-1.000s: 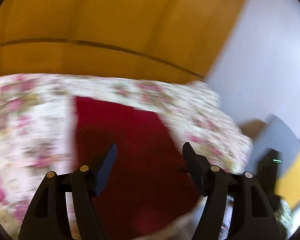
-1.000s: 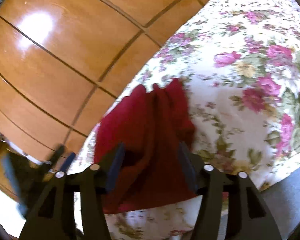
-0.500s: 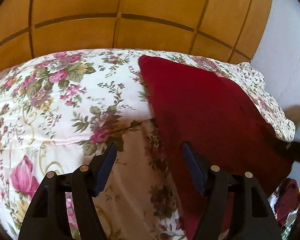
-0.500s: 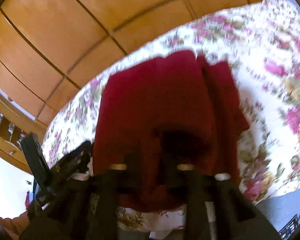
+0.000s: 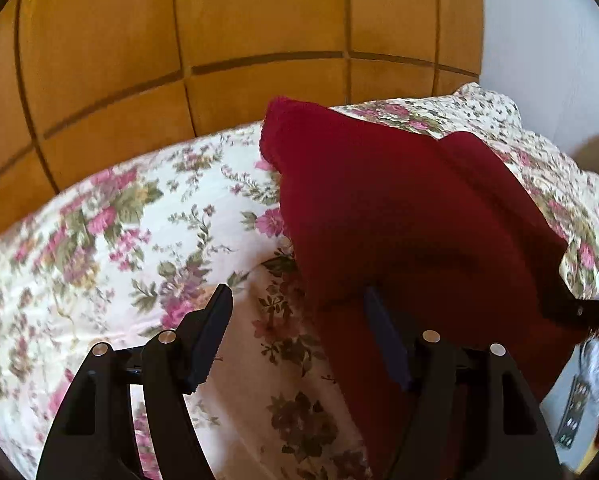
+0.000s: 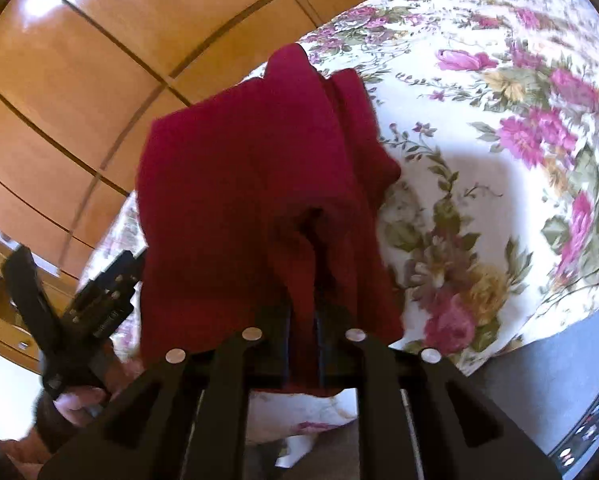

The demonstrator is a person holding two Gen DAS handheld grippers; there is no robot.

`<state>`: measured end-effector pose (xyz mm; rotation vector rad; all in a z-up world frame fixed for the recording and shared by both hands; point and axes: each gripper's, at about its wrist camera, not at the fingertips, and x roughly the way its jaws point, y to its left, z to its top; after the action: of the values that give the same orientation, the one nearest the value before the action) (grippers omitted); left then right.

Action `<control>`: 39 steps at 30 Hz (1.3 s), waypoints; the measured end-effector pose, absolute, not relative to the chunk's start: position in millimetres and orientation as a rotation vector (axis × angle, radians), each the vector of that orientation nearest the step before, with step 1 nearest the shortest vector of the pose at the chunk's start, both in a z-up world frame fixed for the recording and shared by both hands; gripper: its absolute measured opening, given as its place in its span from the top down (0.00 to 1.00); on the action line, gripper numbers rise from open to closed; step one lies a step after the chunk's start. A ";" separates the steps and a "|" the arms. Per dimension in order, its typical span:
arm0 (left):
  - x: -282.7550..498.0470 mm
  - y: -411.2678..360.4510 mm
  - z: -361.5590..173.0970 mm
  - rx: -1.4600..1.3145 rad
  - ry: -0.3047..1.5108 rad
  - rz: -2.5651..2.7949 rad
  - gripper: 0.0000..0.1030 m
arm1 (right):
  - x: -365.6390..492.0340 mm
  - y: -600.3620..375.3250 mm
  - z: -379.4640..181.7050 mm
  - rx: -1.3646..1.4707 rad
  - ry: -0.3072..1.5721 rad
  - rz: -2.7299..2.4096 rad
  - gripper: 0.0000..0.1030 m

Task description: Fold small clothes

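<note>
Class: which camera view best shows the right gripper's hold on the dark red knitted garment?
The right wrist view: the right gripper pinches the dark red knitted garment. The left wrist view shows only its dark tip at the garment's edge.

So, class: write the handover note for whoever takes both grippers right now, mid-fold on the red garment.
Right gripper: jaws nearly closed, easing open slightly, a bunched fold of the red garment pinched at its near edge.
Left gripper: open, holding nothing; one finger over the floral bedspread, the other over the garment's side edge.
Garment lies rumpled on the bedspread, near the edge by the wooden floor.
Done: near edge gripped. Left: grip the other side, fold, flatten.
</note>
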<state>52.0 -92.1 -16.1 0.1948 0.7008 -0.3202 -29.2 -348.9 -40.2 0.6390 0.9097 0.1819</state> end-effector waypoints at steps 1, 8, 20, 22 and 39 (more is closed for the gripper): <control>50.2 -89.0 -12.0 0.195 0.692 -0.323 0.34 | -30.4 -350.2 -32.4 0.632 0.883 0.185 0.72; 60.4 -74.5 -5.9 0.093 0.693 -0.302 0.34 | 1.3 -370.4 10.3 0.566 0.752 0.118 0.43; 77.1 -116.3 2.4 0.211 0.616 -0.309 0.34 | 33.1 -368.1 4.2 0.441 0.764 0.021 0.89; 84.6 -135.8 -9.0 0.280 0.627 -0.284 0.34 | 41.9 -377.2 -17.7 0.486 0.814 -0.012 0.89; 114.0 -141.8 34.4 0.190 0.676 -0.300 0.30 | 75.4 -340.4 29.9 0.302 0.751 0.136 0.72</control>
<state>114.0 -141.8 34.4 0.1901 0.6759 -0.3004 75.4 -340.4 29.9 0.3016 0.7515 0.1363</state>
